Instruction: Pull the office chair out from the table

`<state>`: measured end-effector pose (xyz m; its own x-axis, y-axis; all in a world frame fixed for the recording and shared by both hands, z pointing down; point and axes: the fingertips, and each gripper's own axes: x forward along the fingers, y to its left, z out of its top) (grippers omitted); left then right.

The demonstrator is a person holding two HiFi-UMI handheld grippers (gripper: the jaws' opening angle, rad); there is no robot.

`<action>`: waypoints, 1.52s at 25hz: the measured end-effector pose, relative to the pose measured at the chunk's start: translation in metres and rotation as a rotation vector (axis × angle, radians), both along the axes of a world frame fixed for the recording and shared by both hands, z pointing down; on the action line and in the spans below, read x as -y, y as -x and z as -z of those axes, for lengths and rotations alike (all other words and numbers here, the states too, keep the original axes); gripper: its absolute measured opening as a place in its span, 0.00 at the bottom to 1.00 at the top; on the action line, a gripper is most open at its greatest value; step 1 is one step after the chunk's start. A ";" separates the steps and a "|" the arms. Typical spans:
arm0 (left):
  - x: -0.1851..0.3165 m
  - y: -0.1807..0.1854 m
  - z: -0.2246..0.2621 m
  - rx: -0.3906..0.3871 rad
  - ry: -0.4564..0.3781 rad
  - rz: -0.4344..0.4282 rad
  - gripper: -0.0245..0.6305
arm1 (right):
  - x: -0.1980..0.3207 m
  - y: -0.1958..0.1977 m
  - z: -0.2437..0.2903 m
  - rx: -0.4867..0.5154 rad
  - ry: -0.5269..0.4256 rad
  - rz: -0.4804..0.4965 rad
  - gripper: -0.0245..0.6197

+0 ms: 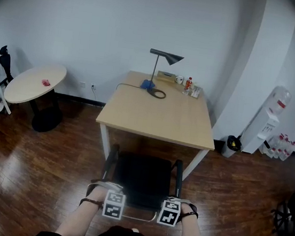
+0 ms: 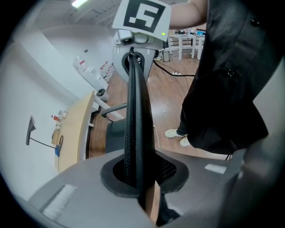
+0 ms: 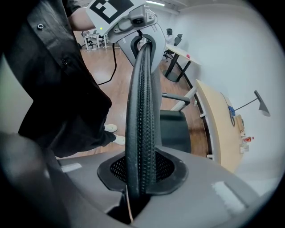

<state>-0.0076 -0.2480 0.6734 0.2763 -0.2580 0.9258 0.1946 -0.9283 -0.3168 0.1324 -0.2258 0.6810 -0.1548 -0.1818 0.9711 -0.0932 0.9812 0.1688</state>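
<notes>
Gripping the office chair [image 1: 142, 180] by its backrest [image 3: 141, 116]
My left gripper [image 1: 111, 196] and right gripper [image 1: 174, 206] both clamp its top edge.

White walls [image 1: 96, 16], glossy wood floor [image 1: 31, 180], round side table [image 1: 34, 81], water dispenser [image 1: 268, 122]

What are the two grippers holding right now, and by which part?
Both hold the office chair by the top edge of its backrest. The left gripper clamps the left part of that edge and the right gripper the right part.
</notes>
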 end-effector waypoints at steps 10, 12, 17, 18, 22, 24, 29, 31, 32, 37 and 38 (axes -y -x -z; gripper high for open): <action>-0.025 0.005 0.002 0.003 0.010 -0.011 0.12 | -0.028 0.004 0.002 -0.001 0.017 -0.018 0.17; -0.030 0.005 0.002 0.004 0.013 -0.011 0.12 | -0.033 0.005 0.003 0.000 0.018 -0.019 0.17; -0.042 0.005 0.002 0.005 0.024 -0.013 0.12 | -0.044 0.005 0.003 0.001 0.025 -0.021 0.17; -0.044 0.005 0.003 0.002 0.025 -0.014 0.12 | -0.047 0.005 0.003 0.001 0.027 -0.022 0.17; -0.056 0.008 0.003 -0.005 0.026 -0.022 0.13 | -0.060 0.008 0.003 0.001 0.037 -0.032 0.18; -0.062 0.010 0.002 -0.004 0.026 -0.026 0.13 | -0.066 0.010 0.001 0.002 0.038 -0.039 0.18; -0.077 0.011 0.004 -0.009 0.025 -0.029 0.13 | -0.082 0.011 0.003 0.001 0.053 -0.045 0.18; -0.084 0.011 0.006 -0.008 0.027 -0.031 0.13 | -0.088 0.012 0.004 0.003 0.050 -0.046 0.18; -0.087 0.011 0.006 -0.008 0.027 -0.031 0.13 | -0.091 0.012 0.004 0.004 0.049 -0.046 0.18; -0.096 0.013 0.007 -0.013 0.014 -0.031 0.13 | -0.099 0.013 0.006 0.001 0.035 -0.049 0.18; -0.097 0.013 0.008 -0.014 0.011 -0.030 0.13 | -0.100 0.013 0.007 0.000 0.032 -0.050 0.18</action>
